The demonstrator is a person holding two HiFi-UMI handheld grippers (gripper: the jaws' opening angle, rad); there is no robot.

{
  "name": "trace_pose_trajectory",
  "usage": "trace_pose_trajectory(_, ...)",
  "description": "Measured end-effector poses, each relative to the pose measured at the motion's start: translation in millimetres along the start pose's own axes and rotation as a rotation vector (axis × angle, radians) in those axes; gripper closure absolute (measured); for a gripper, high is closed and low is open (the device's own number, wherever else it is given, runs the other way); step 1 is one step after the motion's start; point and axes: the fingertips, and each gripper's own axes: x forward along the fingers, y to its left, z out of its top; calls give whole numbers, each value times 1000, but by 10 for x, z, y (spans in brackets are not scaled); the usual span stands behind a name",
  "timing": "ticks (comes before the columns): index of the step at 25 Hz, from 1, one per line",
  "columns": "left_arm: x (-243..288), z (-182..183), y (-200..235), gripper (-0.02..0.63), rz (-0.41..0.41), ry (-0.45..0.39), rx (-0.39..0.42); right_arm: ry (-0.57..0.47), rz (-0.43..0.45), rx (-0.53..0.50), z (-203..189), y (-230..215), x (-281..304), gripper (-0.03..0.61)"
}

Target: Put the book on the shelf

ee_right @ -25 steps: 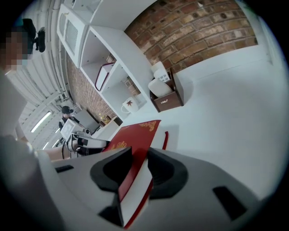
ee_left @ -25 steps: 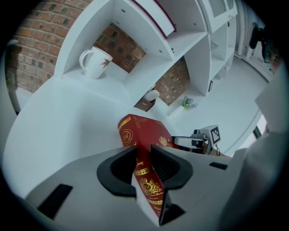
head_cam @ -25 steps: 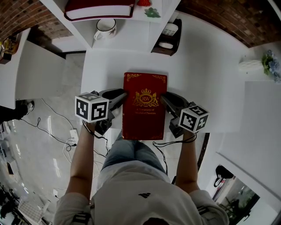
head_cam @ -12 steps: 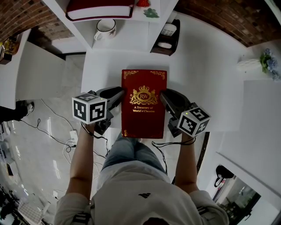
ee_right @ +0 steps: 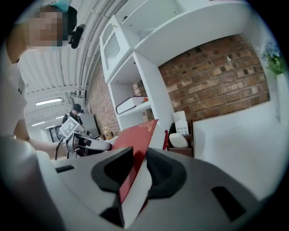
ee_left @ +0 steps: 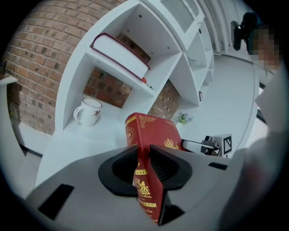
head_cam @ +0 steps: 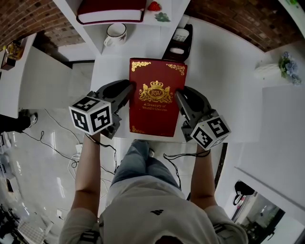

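A red book with gold print hangs above the white table, held by its two long edges. My left gripper is shut on its spine edge, and in the left gripper view the pads clamp the book. My right gripper is shut on the page edge; in the right gripper view the book sits between its pads. Both pairs of jaws have just been closing on the book. The white shelf unit stands just beyond the book's far end.
On the shelf unit lie another dark red book, a white mug one level lower, and a small red strawberry ornament. A dark wooden holder stands beside the shelf. A flower vase is at the far right.
Both grippers have risen with the book, lifting it off the table and carrying it toward the shelf unit. The book's far end now tilts upward.
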Motion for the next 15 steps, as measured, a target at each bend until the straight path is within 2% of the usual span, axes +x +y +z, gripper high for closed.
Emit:
trace_pose_trajectory(5, -36, 107, -40, 522, 16, -82, 74, -49, -17, -40, 55, 22, -5, 479)
trace_pose_trajectory(8, -44, 92, -40, 522, 14, -130, 49, -62, -12, -25, 36, 24, -23, 479)
trace_pose_trajectory(10, -36, 93, -26, 522, 25, -134, 51, -63, -12, -20, 32, 21, -20, 479)
trace_pose_trajectory(15, -33, 313, -62, 522, 33, -174, 110, -123, -25, -127, 266, 34, 7, 480)
